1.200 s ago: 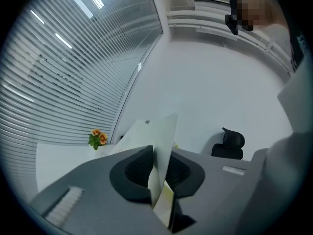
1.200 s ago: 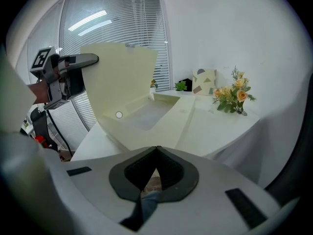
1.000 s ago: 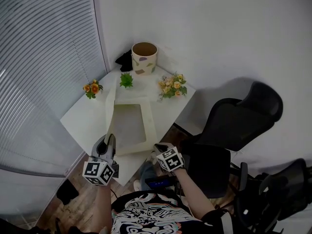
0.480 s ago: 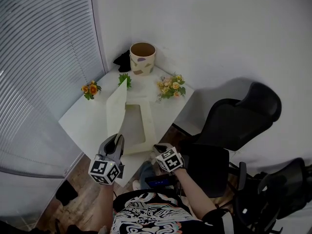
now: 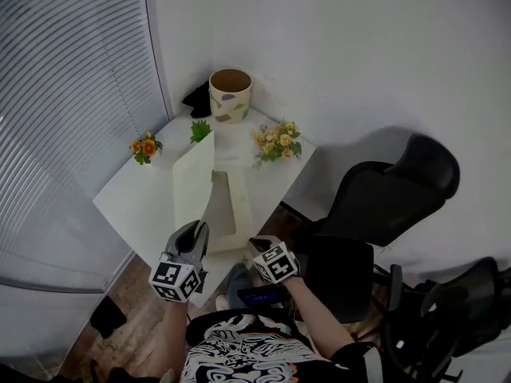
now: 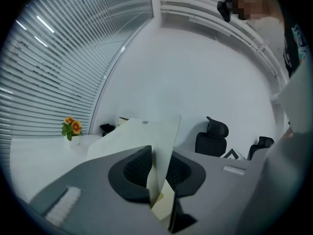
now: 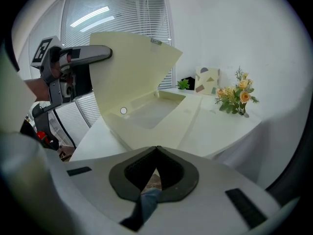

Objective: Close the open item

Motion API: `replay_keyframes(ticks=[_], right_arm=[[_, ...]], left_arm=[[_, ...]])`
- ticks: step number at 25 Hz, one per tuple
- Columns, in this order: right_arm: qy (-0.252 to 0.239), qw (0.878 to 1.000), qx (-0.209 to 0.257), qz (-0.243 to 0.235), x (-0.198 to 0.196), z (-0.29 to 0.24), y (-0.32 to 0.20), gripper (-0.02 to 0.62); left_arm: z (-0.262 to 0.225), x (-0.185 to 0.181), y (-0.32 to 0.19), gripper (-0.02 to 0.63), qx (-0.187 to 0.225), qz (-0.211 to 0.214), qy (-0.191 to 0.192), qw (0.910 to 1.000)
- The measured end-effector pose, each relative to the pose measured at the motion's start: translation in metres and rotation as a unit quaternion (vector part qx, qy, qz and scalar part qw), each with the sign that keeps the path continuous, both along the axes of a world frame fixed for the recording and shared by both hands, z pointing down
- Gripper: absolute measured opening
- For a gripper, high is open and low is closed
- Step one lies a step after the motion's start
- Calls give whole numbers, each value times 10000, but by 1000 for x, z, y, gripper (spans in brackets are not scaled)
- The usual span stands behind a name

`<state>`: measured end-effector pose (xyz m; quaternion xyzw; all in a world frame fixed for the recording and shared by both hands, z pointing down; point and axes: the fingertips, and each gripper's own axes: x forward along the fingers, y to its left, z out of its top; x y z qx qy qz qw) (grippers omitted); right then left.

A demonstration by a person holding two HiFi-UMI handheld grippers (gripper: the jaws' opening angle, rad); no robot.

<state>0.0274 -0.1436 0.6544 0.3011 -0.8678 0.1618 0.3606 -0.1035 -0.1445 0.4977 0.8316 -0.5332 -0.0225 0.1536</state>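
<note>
A shallow cream box [image 5: 240,207] lies open on the white table [image 5: 132,202]. Its hinged lid [image 5: 194,183] stands tilted up over the tray. My left gripper [image 5: 196,230] holds the lid's near edge; in the left gripper view the lid [image 6: 142,133] runs between the pads [image 6: 138,169], which still grip it while the jaws are opening slightly. The right gripper view shows the raised lid [image 7: 129,67], the tray [image 7: 156,109] and the left gripper [image 7: 105,53] on the lid's edge. My right gripper [image 5: 257,246] hovers at the table's near edge, shut with nothing in it [image 7: 156,148].
A speckled pot [image 5: 230,94], a small green plant [image 5: 200,131], an orange flower posy [image 5: 144,147] and a yellow bouquet [image 5: 278,142] stand around the back of the table. Black office chairs [image 5: 391,198] are at the right. Window blinds [image 5: 64,94] run along the left.
The lid has swung up from lying flat at the left to standing tilted over the tray. My left gripper moved right and forward with it. The right gripper barely moved.
</note>
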Motion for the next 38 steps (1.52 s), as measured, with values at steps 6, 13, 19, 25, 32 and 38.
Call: replay_keyframes(ticks=[6,13,19,25,32,38], right_arm=[[-17,10000,-14,-19,-1,-1,1,3],[-26,10000,-2,-65,-1,0,1,3],[-35,10000,-16,-86,-1,0,1,3],[-36,9999,-14,-94,-1,-1,2,3],[-26,9999,-59,-113,-1,-1,2,3],[-61,9999,-70,-108,-2,0,2,3]], left_arm=[[4,10,-5,46,-60,154,-84,9998],[16,26,-8,51,-198,393,-248,9987],[23,35,-10,52,-296,544,-300,9976],[30,45,-11,55,-405,707,-368,9960],[40,56,-14,57,-542,902,-450,9934],[48,63,-15,60,-661,1058,-518,9908]])
